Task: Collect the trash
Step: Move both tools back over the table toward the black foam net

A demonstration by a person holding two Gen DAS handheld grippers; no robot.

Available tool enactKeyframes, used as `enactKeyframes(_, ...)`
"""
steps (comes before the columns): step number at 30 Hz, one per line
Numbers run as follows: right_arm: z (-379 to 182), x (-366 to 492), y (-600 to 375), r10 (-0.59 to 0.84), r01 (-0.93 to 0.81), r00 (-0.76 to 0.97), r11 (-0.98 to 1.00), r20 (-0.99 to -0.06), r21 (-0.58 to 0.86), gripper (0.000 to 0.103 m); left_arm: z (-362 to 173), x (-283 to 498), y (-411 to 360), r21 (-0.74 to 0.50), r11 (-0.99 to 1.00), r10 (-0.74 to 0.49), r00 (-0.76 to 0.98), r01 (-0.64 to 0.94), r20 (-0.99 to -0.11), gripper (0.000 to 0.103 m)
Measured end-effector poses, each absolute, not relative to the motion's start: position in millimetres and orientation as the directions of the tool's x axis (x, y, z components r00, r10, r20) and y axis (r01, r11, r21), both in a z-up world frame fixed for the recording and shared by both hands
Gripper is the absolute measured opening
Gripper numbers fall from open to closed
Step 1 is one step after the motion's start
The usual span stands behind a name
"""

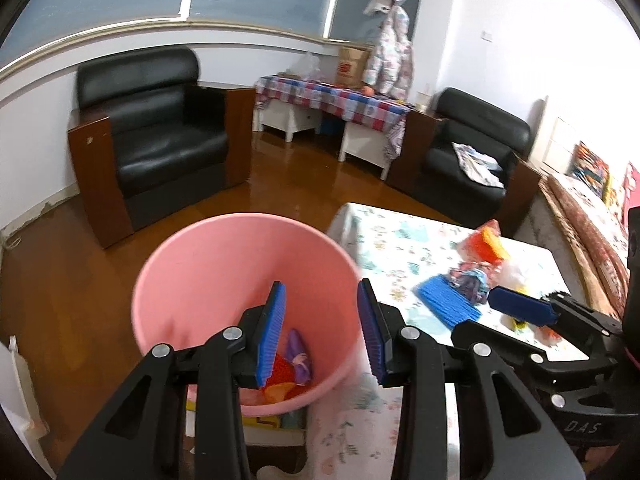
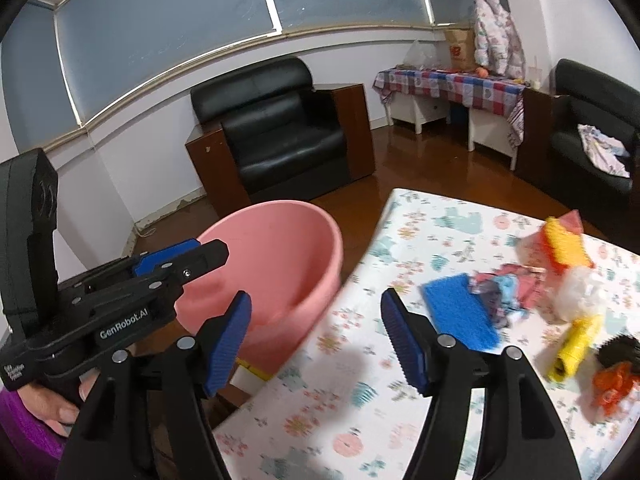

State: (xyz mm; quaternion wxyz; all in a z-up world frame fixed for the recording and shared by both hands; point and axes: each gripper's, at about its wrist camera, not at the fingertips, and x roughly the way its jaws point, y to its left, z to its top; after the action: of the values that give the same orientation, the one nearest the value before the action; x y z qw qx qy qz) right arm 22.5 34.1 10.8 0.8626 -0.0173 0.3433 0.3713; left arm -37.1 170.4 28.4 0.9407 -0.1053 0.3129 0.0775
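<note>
1. Two black leather armchairs with brown wooden sides, one (image 1: 156, 136) near the window wall and the other (image 1: 476, 148) beyond the table, standing well apart on the glossy brown floor.
2. Low table draped in a white floral-print cloth (image 2: 360, 380), pressed up right beside the bin.
3. Round pink plastic bin (image 1: 224, 264) standing on the floor just off the table's edge; inside, at the bottom, crumpled orange, red and purple wrappers (image 1: 292, 368).
4. Left gripper (image 1: 320, 332) hovering over the bin's mouth, blue ribbed pads spread apart, nothing between them.
5. Right gripper (image 2: 316, 340) over the table's near edge, blue pads spread wide and empty; seen also from the left wrist view (image 1: 520, 304), reaching in over the trash pile.
6. Flat blue ribbed rectangular pad (image 2: 460, 312) lying on the cloth, touching a crumpled multicoloured wrapper (image 2: 504, 288).
7. Yellow-and-orange packet (image 2: 560, 244) farther back; white fluffy wad (image 2: 580, 288) beside it.
8. Yellow ribbed roll (image 2: 576, 344) nearer, with a crumpled orange scrap (image 2: 612, 384) and a dark blurred lump (image 2: 620, 348) alongside.
</note>
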Motion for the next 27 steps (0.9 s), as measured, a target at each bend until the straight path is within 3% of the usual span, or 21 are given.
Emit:
enactKeyframes(2,11.8,19.0,19.1,0.614,-0.643,0.513,0.738,-0.599,0.206,0.069,28.2,-32.7,160.2,-0.153,0.972,0.049,0.79,-0.179,-0.611,0.038)
enactKeyframes(4,12.1,15.7,4.8,0.599,-0.63,0.539,0.753,-0.593,0.188,0.07,27.2,-29.5,149.5,-0.148,0.977,0.033,0.789,-0.156,-0.614,0.047)
enactKeyframes(10,6.5,12.1,-55.1,0.539,-0.55,0.606,0.815,-0.585,0.181,0.07,21.5,-15.2,122.1,-0.191,0.978,-0.059,0.774,-0.081,-0.631,0.059)
enactKeyframes(27,-4.7,21.7,-209.3,0.314,-0.266,0.749,0.949,-0.584,0.169,0.07,5.2,30.4,22.4,-0.181,0.974,-0.225,0.7,0.138,-0.677,0.064)
